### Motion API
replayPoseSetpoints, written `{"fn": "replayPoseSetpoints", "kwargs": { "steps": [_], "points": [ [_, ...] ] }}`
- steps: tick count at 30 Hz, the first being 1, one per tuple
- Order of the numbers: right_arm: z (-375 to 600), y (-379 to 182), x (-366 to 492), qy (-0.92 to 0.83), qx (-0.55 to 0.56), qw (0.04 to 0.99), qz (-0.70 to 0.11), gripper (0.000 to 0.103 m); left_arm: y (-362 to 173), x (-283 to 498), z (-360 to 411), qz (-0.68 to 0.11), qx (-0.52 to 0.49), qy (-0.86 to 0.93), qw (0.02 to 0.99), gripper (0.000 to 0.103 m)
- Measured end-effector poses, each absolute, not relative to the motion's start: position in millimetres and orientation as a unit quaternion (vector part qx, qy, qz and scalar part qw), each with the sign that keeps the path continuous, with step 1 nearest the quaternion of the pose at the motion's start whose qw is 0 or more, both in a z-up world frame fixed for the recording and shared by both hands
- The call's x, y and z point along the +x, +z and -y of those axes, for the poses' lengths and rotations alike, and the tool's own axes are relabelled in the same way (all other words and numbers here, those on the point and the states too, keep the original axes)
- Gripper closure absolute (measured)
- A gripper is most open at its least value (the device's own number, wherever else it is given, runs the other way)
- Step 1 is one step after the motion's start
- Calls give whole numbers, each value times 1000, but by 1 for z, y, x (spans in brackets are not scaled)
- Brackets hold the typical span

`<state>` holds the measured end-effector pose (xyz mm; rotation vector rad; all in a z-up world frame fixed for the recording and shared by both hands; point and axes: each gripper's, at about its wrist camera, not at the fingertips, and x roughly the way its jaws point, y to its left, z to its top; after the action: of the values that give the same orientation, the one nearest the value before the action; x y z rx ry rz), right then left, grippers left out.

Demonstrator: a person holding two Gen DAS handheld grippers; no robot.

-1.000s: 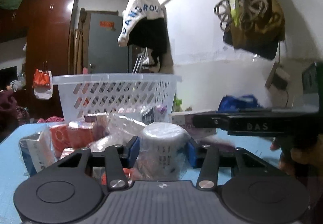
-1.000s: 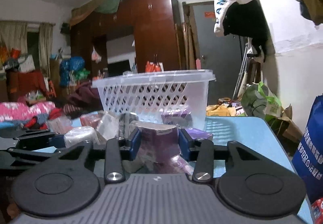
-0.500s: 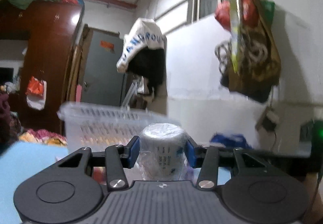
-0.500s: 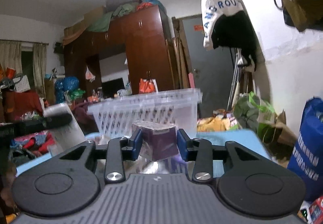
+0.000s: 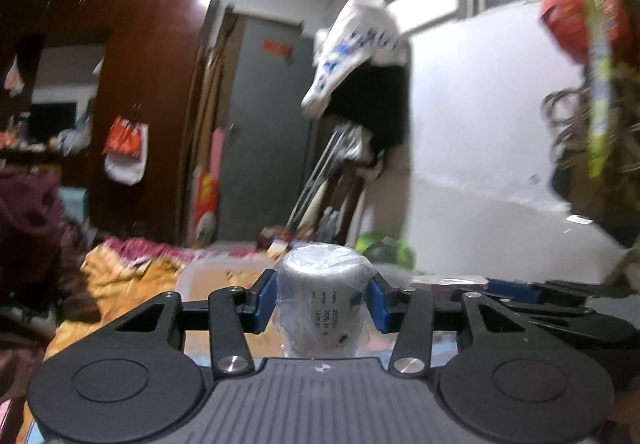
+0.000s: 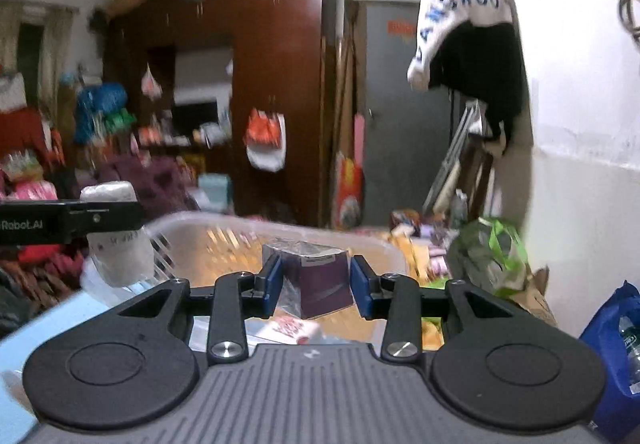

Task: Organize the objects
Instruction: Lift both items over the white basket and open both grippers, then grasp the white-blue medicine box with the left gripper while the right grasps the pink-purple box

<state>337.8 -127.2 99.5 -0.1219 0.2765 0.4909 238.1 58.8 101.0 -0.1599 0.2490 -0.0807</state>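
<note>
My left gripper [image 5: 322, 300] is shut on a white wrapped roll [image 5: 323, 304] and holds it high, above the rim of the clear plastic basket [image 5: 208, 272]. My right gripper [image 6: 317, 286] is shut on a purple packet [image 6: 322, 280] in clear wrap, held over the basket [image 6: 224, 224]. The roll [image 6: 118, 236] and the left gripper's fingers [image 6: 72, 222] show at the left of the right wrist view. The right gripper's fingers [image 5: 536, 290] show at the right of the left wrist view.
The blue table [image 6: 60, 320] lies under the basket, with a packet [image 6: 290, 326] below my right gripper. A wardrobe [image 6: 276, 92], a grey door [image 6: 396, 116], hanging clothes [image 6: 468, 28] and a white wall stand behind. A blue bag [image 6: 616, 356] sits at the right.
Both grippers have risen from the pile on the table with the roll and the purple packet, and moved forward over the basket's rim. The pile has dropped out of view.
</note>
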Motion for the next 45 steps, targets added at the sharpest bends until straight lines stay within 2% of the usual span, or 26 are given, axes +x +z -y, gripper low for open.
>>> {"fn": "replayPoseSetpoints", "kwargs": {
  "steps": [28,29,31,32,33,38,45],
  "points": [
    [124,87,360,247,-42,951,-183,61,86,282,-70,-170,-46,22,984,50],
    [126,88,360,247,-38,951,-183,60,86,283,-69,-172,-42,18,984,47],
    [132,90,357,252,-23,951,-178,34,86,279,-69,-165,-35,14,986,18],
    [137,91,352,254,-14,953,-167,11,87,274,-69,-153,-34,18,987,16],
    [142,93,345,253,-7,955,-152,0,89,267,-70,-142,-35,20,989,16],
    [193,81,290,279,38,954,-100,0,88,203,-83,-97,-60,-6,993,15],
    [244,-3,221,293,55,944,-139,0,30,106,-91,-91,-51,-21,994,12]
  ]
}}
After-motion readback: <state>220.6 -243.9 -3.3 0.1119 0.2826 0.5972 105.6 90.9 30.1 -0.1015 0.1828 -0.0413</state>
